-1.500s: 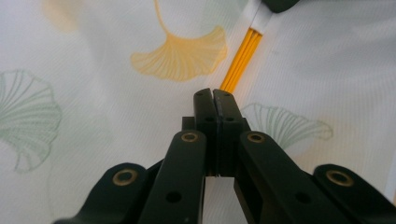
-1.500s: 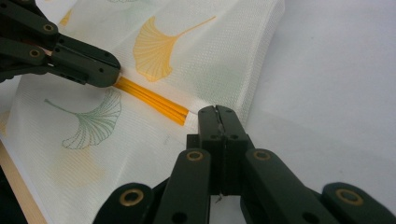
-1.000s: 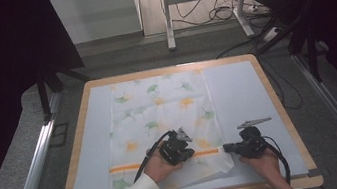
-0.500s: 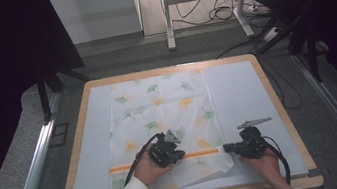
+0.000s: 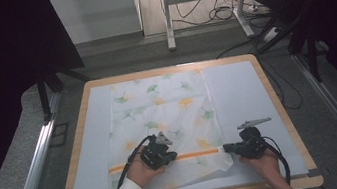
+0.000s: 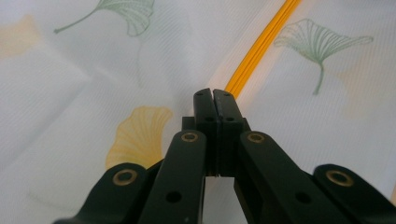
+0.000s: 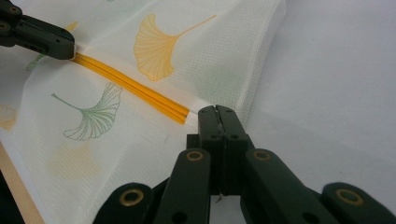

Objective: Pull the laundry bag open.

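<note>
While the left gripper (image 5: 168, 153), jaws pinched on the orange zipper (image 5: 196, 154), has slid leftward, the right gripper (image 5: 229, 149) clamps the zipper's end; the mesh laundry bag (image 5: 164, 115), centre frame, is probably being unzipped.

Both tongs (image 5: 173, 153) (image 5: 226, 149) grip the mesh bag's (image 5: 159, 111) zipper (image 5: 198, 153).

the left gripper (image 5: 171, 153) and its hand (image 5: 143, 171) covered part of the yellow zipper (image 5: 198, 153) on the laundry bag (image 5: 169, 109). whatever the tight jaws pinched, a zipper pull perhaps, was too small to tell. both sleeves were cut off at the near edge.
</note>
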`<state>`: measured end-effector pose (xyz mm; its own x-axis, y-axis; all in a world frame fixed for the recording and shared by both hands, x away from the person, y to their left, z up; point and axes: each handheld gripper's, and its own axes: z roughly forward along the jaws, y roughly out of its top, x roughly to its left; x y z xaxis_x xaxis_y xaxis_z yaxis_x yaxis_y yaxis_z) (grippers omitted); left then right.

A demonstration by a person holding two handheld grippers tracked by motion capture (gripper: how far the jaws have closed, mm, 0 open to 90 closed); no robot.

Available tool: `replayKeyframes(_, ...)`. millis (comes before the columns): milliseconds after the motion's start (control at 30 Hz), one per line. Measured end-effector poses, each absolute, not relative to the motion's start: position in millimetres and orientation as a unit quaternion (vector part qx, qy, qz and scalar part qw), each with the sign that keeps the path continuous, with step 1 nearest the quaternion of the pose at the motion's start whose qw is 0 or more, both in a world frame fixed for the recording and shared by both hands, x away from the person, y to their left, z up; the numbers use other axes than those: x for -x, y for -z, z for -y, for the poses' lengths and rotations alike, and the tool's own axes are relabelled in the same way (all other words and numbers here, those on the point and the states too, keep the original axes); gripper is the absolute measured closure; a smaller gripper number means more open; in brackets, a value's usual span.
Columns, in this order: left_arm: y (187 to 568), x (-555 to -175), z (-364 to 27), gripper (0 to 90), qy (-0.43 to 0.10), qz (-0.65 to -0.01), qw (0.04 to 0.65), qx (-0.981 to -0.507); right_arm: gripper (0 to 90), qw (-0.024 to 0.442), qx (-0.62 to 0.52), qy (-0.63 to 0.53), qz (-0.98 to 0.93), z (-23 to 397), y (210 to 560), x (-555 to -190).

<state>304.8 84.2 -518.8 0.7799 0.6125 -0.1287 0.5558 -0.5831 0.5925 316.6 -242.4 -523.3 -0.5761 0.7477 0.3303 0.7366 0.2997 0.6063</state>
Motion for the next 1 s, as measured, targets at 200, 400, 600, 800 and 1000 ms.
replayKeyframes(200, 520, -304, -92, 90.0, -0.035, -0.34, 0.326, -0.882, 89.7, 0.009, -0.459, -0.371, -0.807, 242, 523, -316)
replayKeyframes(400, 520, -303, -95, 90.0, -0.035, -0.341, 0.324, -0.882, 89.7, 0.009, -0.459, -0.371, -0.807, 242, 523, -316)
replayKeyframes(600, 520, -302, -98, 90.0, -0.034, -0.343, 0.321, -0.882, 89.7, 0.008, -0.458, -0.371, -0.808, 242, 523, -317)
replayKeyframes(800, 520, -302, -99, 90.0, -0.034, -0.344, 0.321, -0.882, 89.7, 0.008, -0.457, -0.372, -0.808, 242, 523, -317)
replayKeyframes(1000, 520, -302, -101, 90.0, -0.032, -0.344, 0.32, -0.882, 89.7, 0.007, -0.456, -0.371, -0.809, 243, 523, -317)
